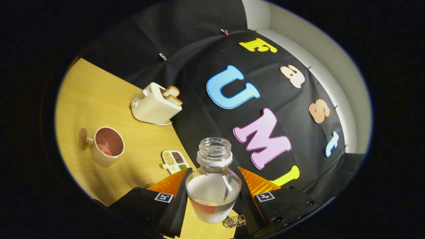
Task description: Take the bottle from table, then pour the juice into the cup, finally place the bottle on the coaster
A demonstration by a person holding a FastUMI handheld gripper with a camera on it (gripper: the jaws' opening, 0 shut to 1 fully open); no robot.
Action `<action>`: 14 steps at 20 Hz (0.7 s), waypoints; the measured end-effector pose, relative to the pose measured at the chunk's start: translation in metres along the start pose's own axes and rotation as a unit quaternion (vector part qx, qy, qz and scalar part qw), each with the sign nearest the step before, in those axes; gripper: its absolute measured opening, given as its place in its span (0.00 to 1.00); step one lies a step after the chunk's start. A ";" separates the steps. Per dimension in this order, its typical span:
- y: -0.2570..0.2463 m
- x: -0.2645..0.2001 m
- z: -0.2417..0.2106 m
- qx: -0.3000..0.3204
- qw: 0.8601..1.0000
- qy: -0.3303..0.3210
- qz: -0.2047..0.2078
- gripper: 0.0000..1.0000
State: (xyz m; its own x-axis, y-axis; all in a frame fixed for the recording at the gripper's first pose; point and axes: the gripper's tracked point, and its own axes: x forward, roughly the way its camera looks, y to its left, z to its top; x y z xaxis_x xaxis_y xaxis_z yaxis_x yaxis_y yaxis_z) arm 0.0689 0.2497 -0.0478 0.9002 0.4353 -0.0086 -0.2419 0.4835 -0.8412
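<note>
A: What do your jaws hold at this moment?

B: They are closed on the bottle (213,186). One finger (177,199) presses its left side and the other presses its right side, so the gripper (212,202) grips the round body firmly. The bottle has no cap, its mouth is open, and a little reddish juice lies at the bottom.

A: Is the bottle upright?

B: You hold it tilted, together with the whole view. The worktop (96,96) looks slanted, and the neck of the bottle points toward the black cloth wall.

A: Where is the cup?

B: The cup (107,146) stands on the worktop, to the left of the bottle and well apart from it. It is pale outside with a handle on its left side, and inside you see some reddish liquid.

A: What else is on the worktop?

B: A white toaster (153,106) with two slices of bread (172,95) stands beyond the cup, near the cloth. A small tray (174,161) with compartments of grains lies just beside the left finger. A small wire thing (235,221) shows under the bottle; I cannot tell what it is.
</note>
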 end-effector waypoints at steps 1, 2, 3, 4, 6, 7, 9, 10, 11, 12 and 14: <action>0.009 0.004 0.003 -0.017 1.000 -0.003 0.004 0.74; 0.019 0.007 0.004 -0.034 0.999 -0.003 0.009 0.74; 0.028 0.009 0.004 -0.048 0.999 -0.003 0.013 0.74; 0.037 0.013 0.003 -0.061 0.998 -0.003 0.020 0.74; 0.051 0.021 0.001 -0.085 0.996 -0.001 0.031 0.74; 0.055 0.025 -0.002 -0.093 0.995 0.004 0.035 0.74; 0.066 0.032 -0.009 -0.104 0.993 0.014 0.045 0.74; 0.068 0.034 -0.010 -0.113 0.992 0.016 0.046 0.74; 0.070 0.036 -0.009 -0.121 0.991 0.013 0.048 0.74; 0.073 0.038 -0.008 -0.131 0.990 0.011 0.051 0.74; 0.080 0.043 -0.009 -0.156 0.986 0.007 0.058 0.74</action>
State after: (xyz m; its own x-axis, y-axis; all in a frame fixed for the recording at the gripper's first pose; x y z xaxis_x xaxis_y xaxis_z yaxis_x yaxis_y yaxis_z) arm 0.0916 0.3006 -0.1203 0.8784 0.4623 -0.1207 -0.2229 0.1731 -0.9593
